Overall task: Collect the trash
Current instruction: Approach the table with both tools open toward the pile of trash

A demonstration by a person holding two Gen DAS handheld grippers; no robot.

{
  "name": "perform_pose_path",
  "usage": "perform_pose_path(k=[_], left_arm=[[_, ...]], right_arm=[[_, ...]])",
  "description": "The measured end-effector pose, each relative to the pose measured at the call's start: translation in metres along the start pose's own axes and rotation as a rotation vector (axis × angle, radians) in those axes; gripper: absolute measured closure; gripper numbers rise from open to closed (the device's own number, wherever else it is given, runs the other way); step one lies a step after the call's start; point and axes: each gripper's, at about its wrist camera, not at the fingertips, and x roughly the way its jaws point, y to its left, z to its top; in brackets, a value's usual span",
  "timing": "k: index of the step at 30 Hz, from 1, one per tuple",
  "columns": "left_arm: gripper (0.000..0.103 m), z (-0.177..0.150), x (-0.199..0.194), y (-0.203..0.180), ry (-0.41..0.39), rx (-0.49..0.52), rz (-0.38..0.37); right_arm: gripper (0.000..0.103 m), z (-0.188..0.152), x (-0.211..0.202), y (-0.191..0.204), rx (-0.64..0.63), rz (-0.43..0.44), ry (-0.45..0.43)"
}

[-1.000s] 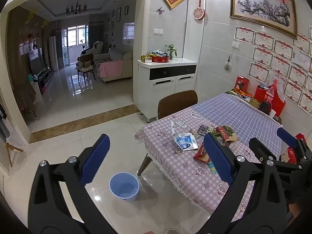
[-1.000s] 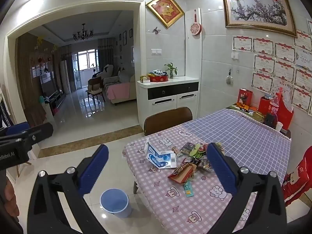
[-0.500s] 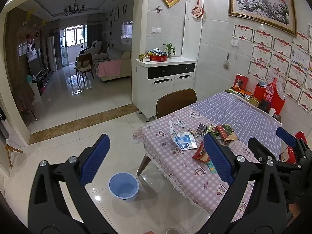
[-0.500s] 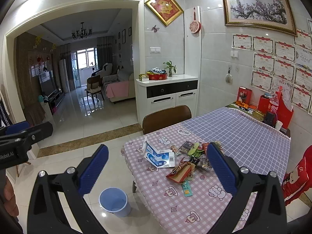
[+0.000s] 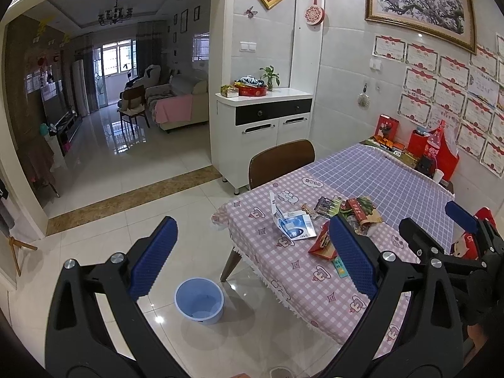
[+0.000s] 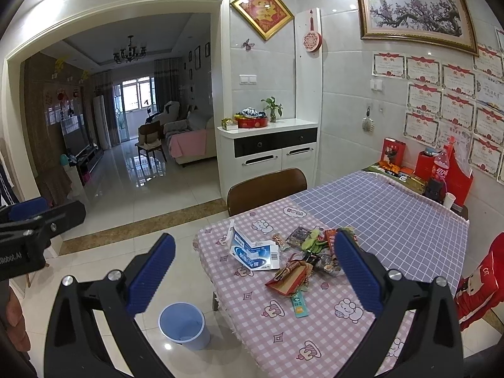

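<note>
Both grippers, left and right, hung agape and empty. Crumpled snack wrappers lay on the pink checked worktop ahead; round blue plastic bin below-left. Approach stage, judged; next: descend, pinch one wrapper.

From my feed, wrapper pile partly behind right gripper pad, labels unreadable — red chair cut off by frame edge.

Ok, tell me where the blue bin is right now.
The blue bin stands on the white floor tiles at the lower left of both wrist views, beside the near corner of the pink-checked table, below the open blue-and-white box.
</note>
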Motion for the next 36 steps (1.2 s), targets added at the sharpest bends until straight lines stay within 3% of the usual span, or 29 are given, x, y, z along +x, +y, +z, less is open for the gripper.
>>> perform_pose_path(k=[36], left_arm=[[0.008,0.009,0.004,-0.013,0.043,0.038,-0.013]], right_arm=[[0.004,-0.006,0.003,-0.018,0.046,-0.014,0.039]])
